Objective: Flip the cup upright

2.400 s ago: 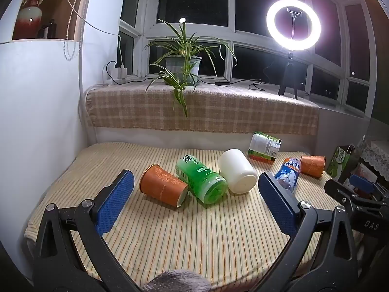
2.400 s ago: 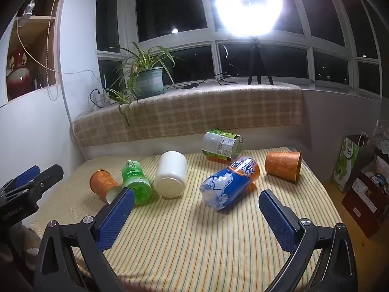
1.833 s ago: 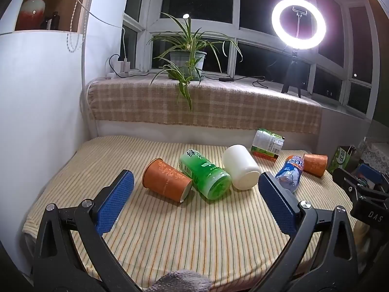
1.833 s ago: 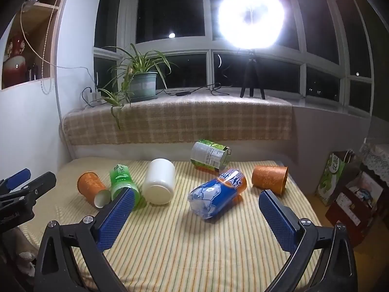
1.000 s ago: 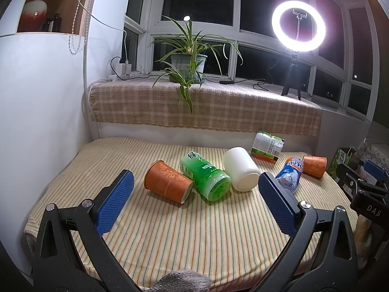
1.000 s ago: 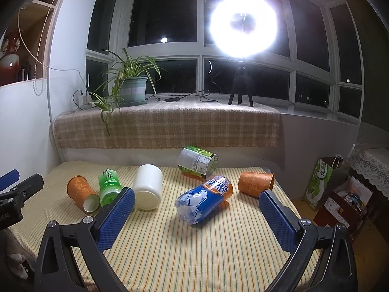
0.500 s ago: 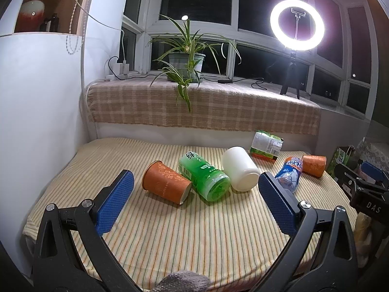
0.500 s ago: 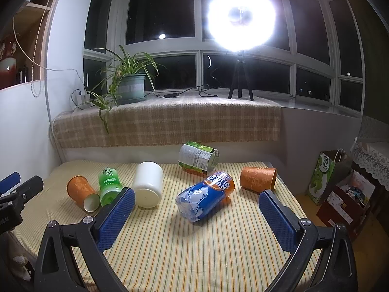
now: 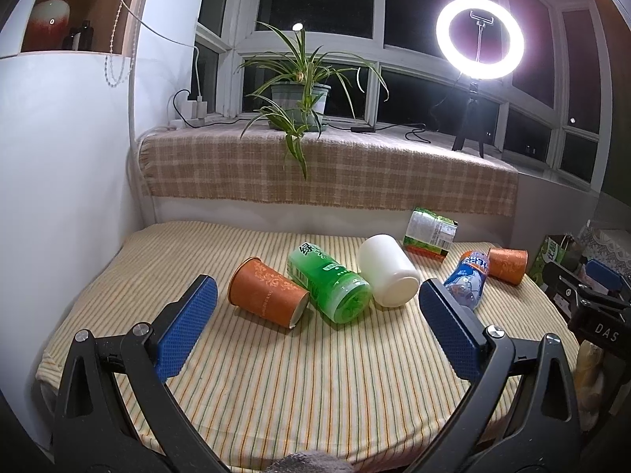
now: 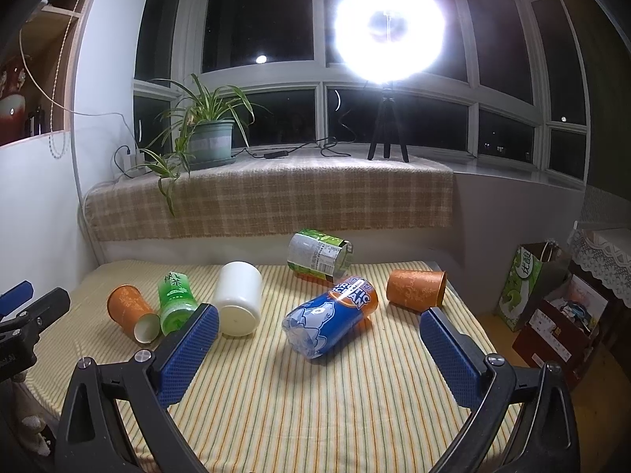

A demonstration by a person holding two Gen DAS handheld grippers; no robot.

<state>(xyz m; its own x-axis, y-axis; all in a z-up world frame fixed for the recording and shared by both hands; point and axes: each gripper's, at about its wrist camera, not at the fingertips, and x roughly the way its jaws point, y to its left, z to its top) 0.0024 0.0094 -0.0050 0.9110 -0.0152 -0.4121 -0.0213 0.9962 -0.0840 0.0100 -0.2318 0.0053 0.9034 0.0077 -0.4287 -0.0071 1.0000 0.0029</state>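
Orange cup on its side on the striped worktop [image 9: 276, 394], both claws spread wide and empty.
The orange patterned cup [image 9: 267, 292] lies just left of the green bottle [image 9: 327, 283], touching it, long axis level, white-lined mouth toward the left claw [image 9: 315, 329]; right claw [image 10: 319, 354] hovers nearer the blue bottle [image 10: 329, 323].

- We hold the left gripper [image 9: 317, 309] level, fingers [image 9: 185, 331] spread wide, nothing between the blue pads.
- We hold the right gripper [image 10: 317, 349] level, fingers [image 10: 447, 356] equally wide apart, gripping nothing.
- Each gripper shows at the edge of the other's view.
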